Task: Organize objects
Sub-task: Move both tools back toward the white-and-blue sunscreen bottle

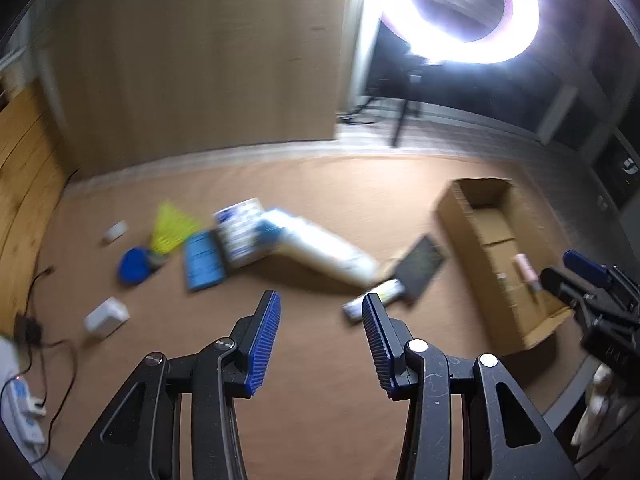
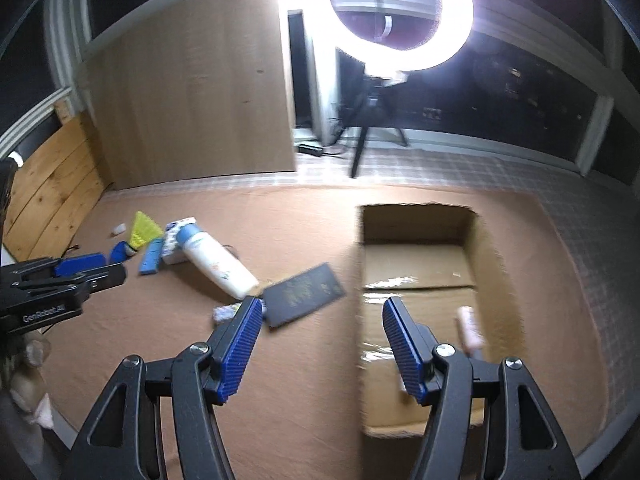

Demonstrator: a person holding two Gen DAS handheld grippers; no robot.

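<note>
A: Left tongs (image 1: 320, 320) — state?
B: Blue pads apart, nothing between them, over the brown tabletop (image 1: 312, 408).
A: Relative to the cardboard box (image 1: 496, 256)?
B: Dark booklet (image 1: 420, 268) just left of it; white bottle (image 1: 320, 248) further left; pink tube (image 1: 525, 267) inside. Blurred.

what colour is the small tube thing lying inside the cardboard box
Pale pink. The tube lies on the floor of the cardboard box, clearest in the right wrist view.
</note>
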